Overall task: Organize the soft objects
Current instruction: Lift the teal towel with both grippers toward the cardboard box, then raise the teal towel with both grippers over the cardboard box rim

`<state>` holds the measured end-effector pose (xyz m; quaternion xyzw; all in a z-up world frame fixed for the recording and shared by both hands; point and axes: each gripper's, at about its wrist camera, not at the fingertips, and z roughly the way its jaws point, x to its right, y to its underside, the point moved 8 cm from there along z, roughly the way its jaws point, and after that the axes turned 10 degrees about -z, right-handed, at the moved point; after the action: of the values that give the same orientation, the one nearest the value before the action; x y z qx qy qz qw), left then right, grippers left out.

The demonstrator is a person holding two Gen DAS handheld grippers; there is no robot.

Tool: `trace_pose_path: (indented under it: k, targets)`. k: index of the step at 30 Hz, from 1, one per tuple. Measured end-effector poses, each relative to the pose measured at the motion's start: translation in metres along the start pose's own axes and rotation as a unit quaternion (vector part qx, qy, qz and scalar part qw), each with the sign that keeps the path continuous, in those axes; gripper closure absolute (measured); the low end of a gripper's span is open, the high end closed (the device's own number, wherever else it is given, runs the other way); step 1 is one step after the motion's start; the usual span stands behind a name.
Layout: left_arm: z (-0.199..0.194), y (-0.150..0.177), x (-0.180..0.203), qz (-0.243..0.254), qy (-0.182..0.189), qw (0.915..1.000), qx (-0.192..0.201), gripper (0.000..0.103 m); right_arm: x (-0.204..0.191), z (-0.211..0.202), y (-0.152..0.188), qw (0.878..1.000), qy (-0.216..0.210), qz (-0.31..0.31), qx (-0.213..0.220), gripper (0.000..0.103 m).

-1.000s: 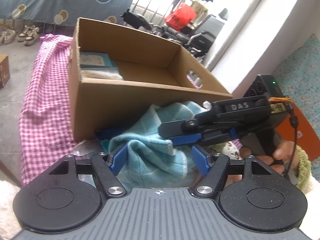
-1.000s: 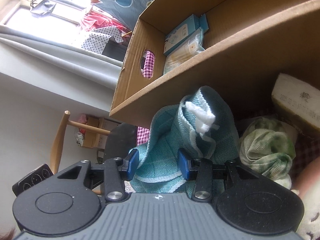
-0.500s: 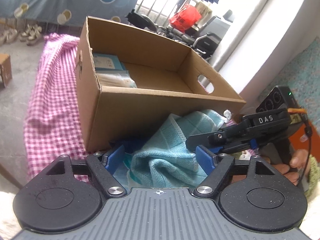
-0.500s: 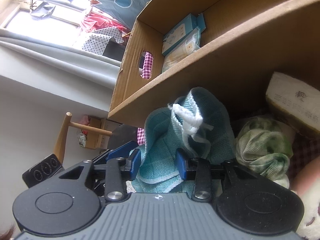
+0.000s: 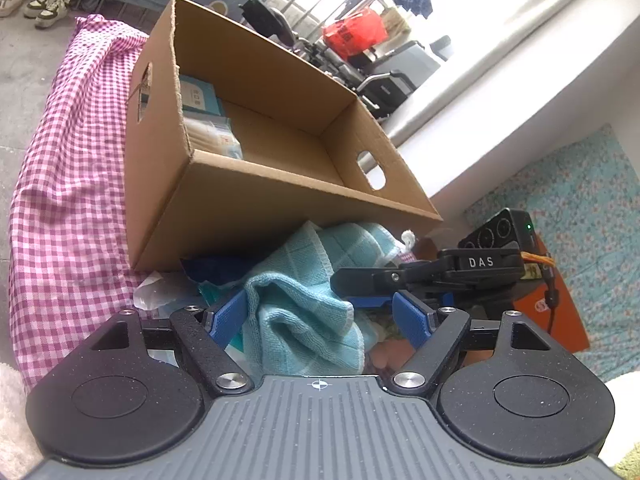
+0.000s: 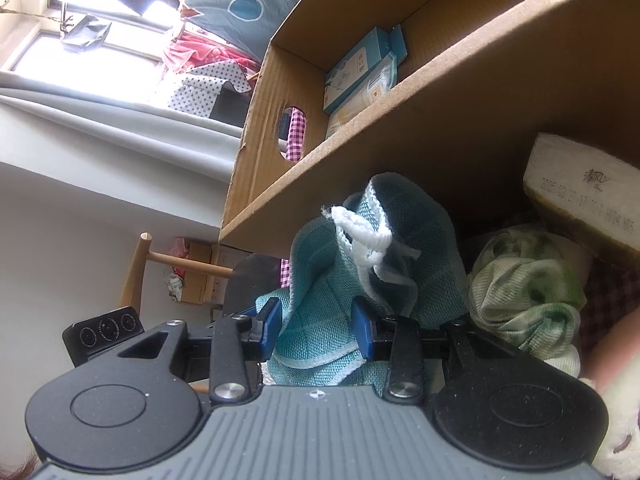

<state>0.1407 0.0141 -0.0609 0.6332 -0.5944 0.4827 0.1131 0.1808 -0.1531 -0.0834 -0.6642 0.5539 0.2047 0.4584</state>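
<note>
Pinching the teal towel (image 6: 320,320) in front of the cardboard box (image 5: 256,208), the right gripper (image 6: 316,330) holds a fold while the left gripper (image 5: 316,316), jaws just widened, straddles it ungripped; limp, light cloth, best taken at a bunched fold.

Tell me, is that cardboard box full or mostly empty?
Mostly empty. The cardboard box holds only a few packets against one end wall; the rest of its floor is bare.

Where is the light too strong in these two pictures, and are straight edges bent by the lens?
Left wrist view: the window is blown out to white; the cardboard box rim curves slightly. Right wrist view: glare at the upper-left window; the box's near wall lies in shadow over the teal towel.
</note>
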Motion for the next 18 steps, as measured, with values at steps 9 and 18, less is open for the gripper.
trace_pose_path:
  k: [9,18]
  targets:
    - [0.012,0.010,-0.007,-0.008,-0.045,0.9987,-0.023,0.026,0.002,0.000,-0.001,1.000,-0.009,-0.001,0.000,0.062]
    - [0.019,0.005,0.003,0.000,-0.055,0.9984,-0.011,0.045,0.008,-0.002,-0.002,0.999,-0.039,0.014,0.001,0.062]
